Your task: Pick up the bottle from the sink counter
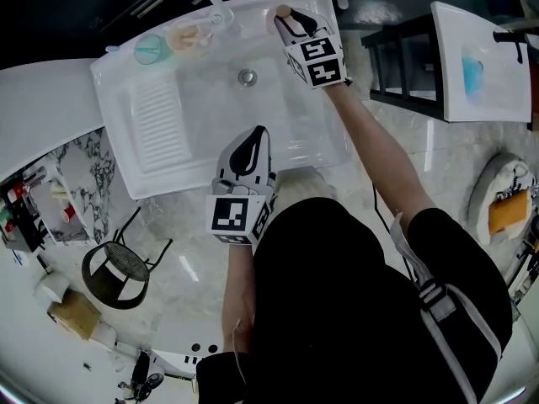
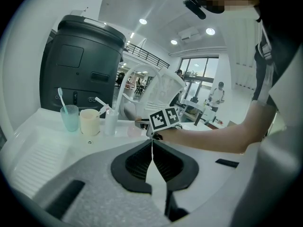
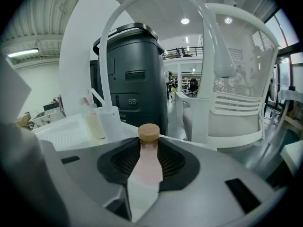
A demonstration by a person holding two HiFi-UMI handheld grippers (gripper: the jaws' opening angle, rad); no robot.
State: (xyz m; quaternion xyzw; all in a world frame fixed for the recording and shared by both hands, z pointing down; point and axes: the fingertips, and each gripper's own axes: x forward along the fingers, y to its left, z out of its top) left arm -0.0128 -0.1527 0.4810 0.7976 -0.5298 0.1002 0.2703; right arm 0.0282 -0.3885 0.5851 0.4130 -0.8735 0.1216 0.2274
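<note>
A small pink bottle (image 3: 149, 167) with a round wooden cap (image 3: 149, 132) stands upright at the back rim of the white sink (image 1: 126, 91). Only the cap (image 1: 284, 11) shows in the head view. My right gripper (image 3: 149, 162) has a jaw on each side of the bottle's body; the jaws are still easing inward and the pads touch it. In the head view the right gripper (image 1: 291, 22) reaches across the basin to the far rim. My left gripper (image 2: 152, 156) is shut with nothing in it, and hangs over the sink's near edge (image 1: 249, 146).
A teal cup (image 1: 152, 49) with a toothbrush, a beige cup (image 1: 185, 36) and a white pump dispenser (image 2: 110, 122) line the back rim left of the arched faucet (image 3: 156, 4). The drain (image 1: 247, 77) lies mid-basin. A dark machine (image 2: 75, 70) stands behind, and a black stool (image 1: 118, 272) is on the floor.
</note>
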